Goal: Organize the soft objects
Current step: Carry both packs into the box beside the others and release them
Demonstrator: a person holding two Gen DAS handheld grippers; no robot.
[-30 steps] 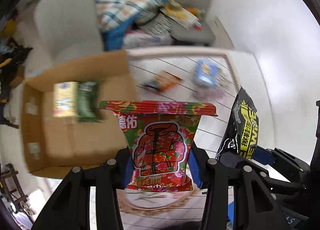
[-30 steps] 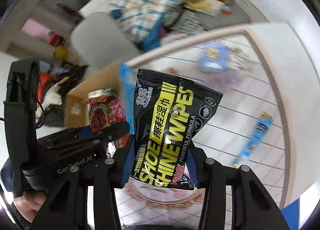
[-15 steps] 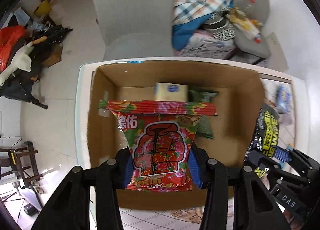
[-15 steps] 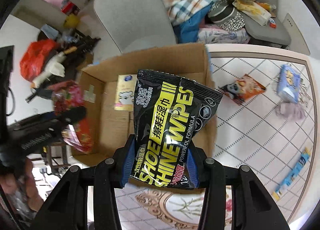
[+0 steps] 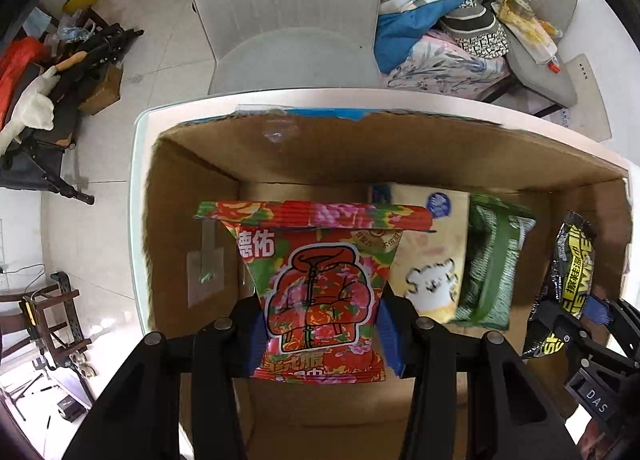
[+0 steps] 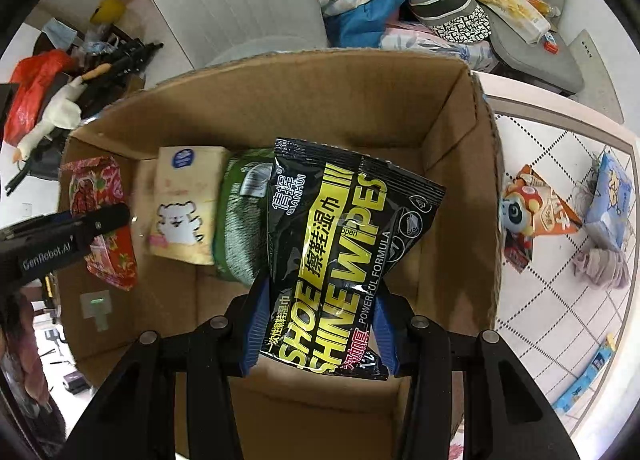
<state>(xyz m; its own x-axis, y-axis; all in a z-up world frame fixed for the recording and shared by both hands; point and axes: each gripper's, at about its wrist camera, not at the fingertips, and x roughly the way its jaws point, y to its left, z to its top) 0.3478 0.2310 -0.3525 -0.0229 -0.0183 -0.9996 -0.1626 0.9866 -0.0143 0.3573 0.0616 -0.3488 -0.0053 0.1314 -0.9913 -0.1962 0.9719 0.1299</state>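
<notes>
Where clamped, "SHOE SHINE WIPES" pack.

Red floral pack, black wipes pack above box

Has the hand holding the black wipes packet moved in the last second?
Yes. The right gripper swung left from the table to over the cardboard box.

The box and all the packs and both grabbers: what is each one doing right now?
Cardboard box: open, on the table.
Red pack: held over the box.
Black wipes pack: held over the box.
Yellow pack: lying inside.
Green pack: lying inside.
Left gripper: shut.
Right gripper: shut.
</notes>
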